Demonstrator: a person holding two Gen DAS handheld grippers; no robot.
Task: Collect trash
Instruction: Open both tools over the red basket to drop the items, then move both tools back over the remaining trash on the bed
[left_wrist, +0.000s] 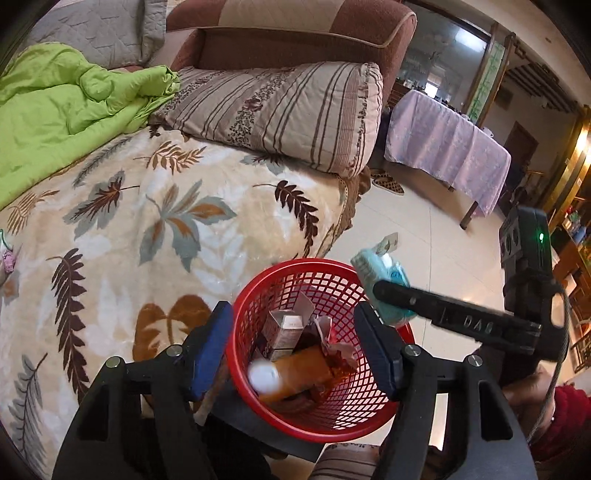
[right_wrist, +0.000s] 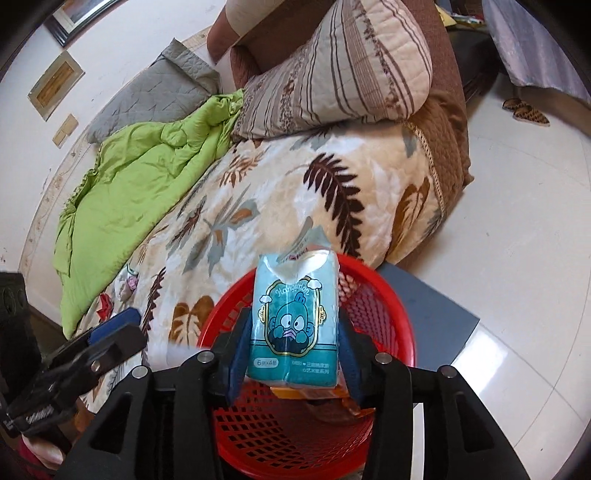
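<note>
A red mesh basket (left_wrist: 280, 269) (right_wrist: 391, 295) stands on a dark grey stool (right_wrist: 436, 306) at the bed's edge. It holds a small carton (left_wrist: 284, 328), crumpled red wrappers and an orange bottle (left_wrist: 306, 373) whose white cap is blurred. My left gripper (left_wrist: 292, 308) hangs open over the basket with nothing between its blue pads. My right gripper (right_wrist: 295, 314) is above the basket's far rim. A light blue tissue pack (right_wrist: 295, 325) (left_wrist: 384, 284) stands upright between its pads, which sit just off the pack's sides. In the right wrist view, the left gripper (right_wrist: 114, 328) appears low on the left.
The bed carries a leaf-print blanket (left_wrist: 166, 221), a green quilt (left_wrist: 74, 110) and a striped pillow (left_wrist: 288, 110). Small pink and red scraps (right_wrist: 125, 288) lie on the blanket near the quilt. A table under a lilac cloth (left_wrist: 450, 147) and slippers (left_wrist: 388, 182) stand on the tiled floor.
</note>
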